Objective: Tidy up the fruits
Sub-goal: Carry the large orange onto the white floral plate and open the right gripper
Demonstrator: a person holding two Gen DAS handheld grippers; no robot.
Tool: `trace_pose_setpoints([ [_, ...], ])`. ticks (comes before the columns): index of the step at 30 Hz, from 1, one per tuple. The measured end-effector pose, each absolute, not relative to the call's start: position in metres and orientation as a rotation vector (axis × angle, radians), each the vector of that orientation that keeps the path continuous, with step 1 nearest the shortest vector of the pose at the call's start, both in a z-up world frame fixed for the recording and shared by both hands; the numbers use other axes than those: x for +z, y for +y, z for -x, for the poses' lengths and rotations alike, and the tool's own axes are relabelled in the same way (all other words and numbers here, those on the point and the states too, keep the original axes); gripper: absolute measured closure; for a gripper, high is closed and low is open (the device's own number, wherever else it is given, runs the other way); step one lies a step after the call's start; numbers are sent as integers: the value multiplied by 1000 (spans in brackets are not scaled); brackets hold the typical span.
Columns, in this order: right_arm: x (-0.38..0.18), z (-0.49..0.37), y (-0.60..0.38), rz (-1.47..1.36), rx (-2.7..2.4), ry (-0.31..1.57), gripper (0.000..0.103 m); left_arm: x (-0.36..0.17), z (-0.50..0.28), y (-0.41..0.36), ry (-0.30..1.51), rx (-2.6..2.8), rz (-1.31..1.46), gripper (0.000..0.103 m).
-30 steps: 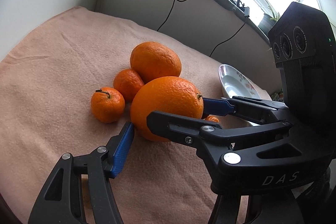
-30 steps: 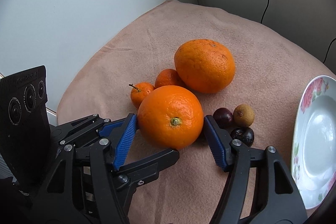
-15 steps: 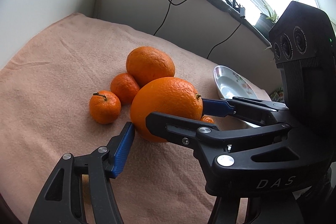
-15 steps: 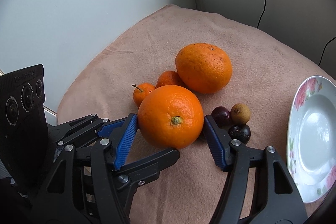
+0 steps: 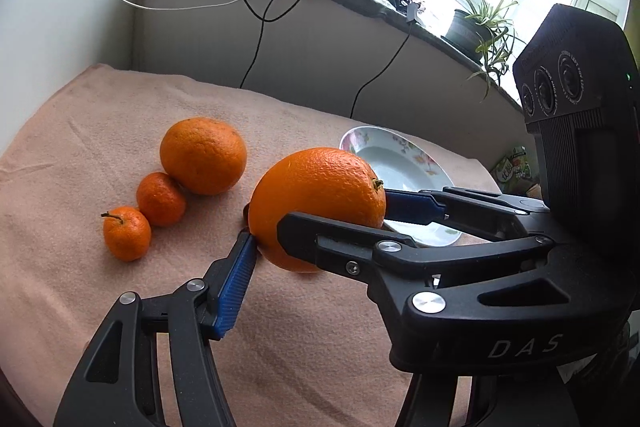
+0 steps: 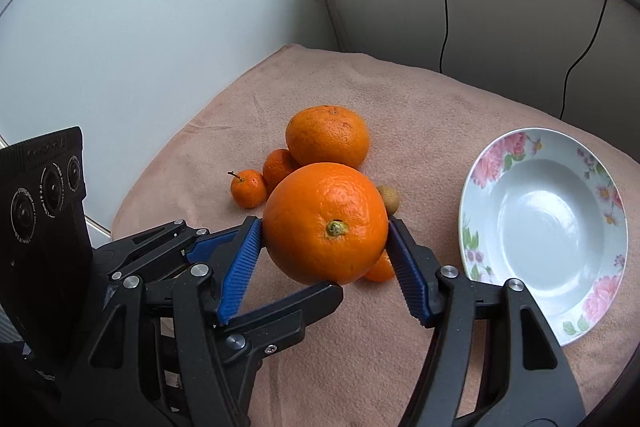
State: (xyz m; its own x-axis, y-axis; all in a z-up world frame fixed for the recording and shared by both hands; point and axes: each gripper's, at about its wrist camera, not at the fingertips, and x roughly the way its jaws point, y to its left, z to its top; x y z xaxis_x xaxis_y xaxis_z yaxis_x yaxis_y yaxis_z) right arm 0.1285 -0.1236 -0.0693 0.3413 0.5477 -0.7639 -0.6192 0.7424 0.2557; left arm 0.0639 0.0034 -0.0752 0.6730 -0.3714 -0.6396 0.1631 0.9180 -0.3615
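Plate right of oranges, on cloth

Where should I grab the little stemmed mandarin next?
Take the stemmed mandarin across its round middle, probably coming down from above. Its stem sticks up to one side, so keep the pads below it. The second mandarin seems to touch its far right side, so set the fingers on the two free flanks instead.

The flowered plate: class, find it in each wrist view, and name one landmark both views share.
Left wrist view: the flowered plate lies right of centre, partly hidden behind the held orange.
Right wrist view: the plate fills the right side, in full sight.
Shared landmark: the large orange on the cloth.
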Motion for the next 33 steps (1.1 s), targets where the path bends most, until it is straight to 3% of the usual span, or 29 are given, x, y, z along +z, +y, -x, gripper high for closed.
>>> trace_pose_setpoints([
  [17, -68, -137, -220, -45, 605, 932, 36, -69, -85, -79, 793, -445, 184, 43],
  [33, -71, -142, -238, -89, 573, 950, 36, -70, -95, -97, 802, -455, 147, 43],
])
